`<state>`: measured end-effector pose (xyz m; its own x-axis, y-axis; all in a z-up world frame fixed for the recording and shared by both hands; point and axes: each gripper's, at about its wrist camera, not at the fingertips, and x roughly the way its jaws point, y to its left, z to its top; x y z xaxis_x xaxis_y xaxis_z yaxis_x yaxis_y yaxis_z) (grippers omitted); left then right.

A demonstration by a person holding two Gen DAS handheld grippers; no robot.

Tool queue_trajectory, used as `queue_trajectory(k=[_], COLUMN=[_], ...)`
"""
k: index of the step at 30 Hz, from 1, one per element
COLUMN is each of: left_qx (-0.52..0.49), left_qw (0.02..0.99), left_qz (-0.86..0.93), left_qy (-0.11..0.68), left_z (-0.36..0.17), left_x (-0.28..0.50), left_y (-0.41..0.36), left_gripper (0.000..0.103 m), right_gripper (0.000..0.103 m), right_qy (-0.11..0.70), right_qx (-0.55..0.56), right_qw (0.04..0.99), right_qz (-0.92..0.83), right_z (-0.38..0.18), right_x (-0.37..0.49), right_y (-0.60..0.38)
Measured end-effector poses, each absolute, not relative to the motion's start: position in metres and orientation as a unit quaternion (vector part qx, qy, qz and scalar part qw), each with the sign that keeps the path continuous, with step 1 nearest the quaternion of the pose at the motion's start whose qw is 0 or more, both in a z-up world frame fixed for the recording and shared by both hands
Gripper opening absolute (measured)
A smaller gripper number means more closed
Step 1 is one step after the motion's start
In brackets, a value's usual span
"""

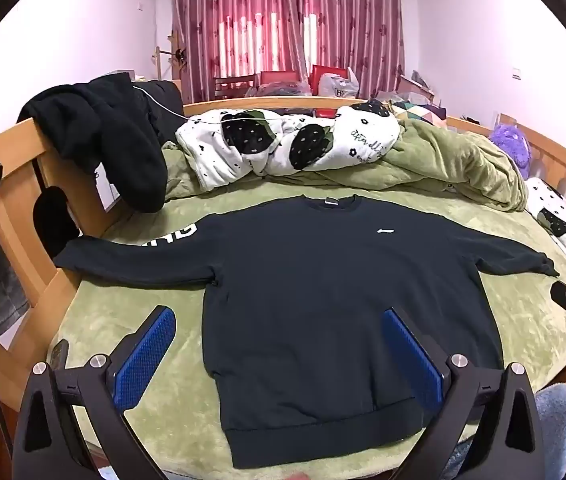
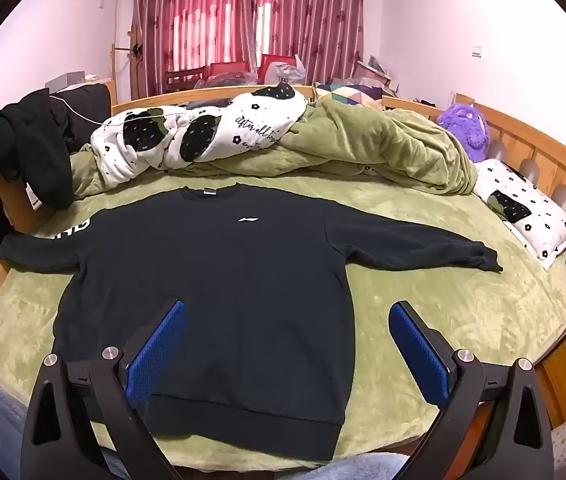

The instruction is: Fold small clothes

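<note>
Left gripper (image 1: 279,326): jaws at full spread, nothing between the blue pads (image 1: 145,354), held above the sweater's lower left part, angled downward. Right gripper (image 2: 287,320): also wide open and empty, above the sweater's lower right part; its tip shows at the right edge of the left wrist view.

Sweater (image 2: 219,280): dark navy, front up, laid flat on the green blanket (image 2: 423,320) covering the bed (image 2: 531,148), hem toward the grippers, collar away. Both sleeves stretched out sideways. White logo (image 2: 248,220) on the chest; white lettering on one sleeve.

Beyond the collar: bunched white patterned quilt (image 2: 211,136) and green cover. Black garment (image 1: 123,144) draped over the wooden rail. Purple plush (image 2: 465,130) at the far right corner. Red curtains (image 2: 243,20) behind.
</note>
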<state>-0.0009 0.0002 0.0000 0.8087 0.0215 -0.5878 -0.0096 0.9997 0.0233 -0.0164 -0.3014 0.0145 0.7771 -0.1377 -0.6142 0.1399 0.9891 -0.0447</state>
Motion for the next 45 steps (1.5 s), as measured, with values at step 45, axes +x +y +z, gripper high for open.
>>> queue_trajectory(k=[45], left_qx=[-0.004], left_qw=[0.954], left_qz=[0.007], left_qy=[0.300], left_z=[0.003], left_x=[-0.007], left_y=[0.012], left_gripper=[0.103], right_gripper=[0.100], right_qy=[0.323], right_qx=[0.015], right_qw=[0.944], right_qz=[-0.066], right_z=[0.030], right_x=[-0.032], right_y=[-0.297])
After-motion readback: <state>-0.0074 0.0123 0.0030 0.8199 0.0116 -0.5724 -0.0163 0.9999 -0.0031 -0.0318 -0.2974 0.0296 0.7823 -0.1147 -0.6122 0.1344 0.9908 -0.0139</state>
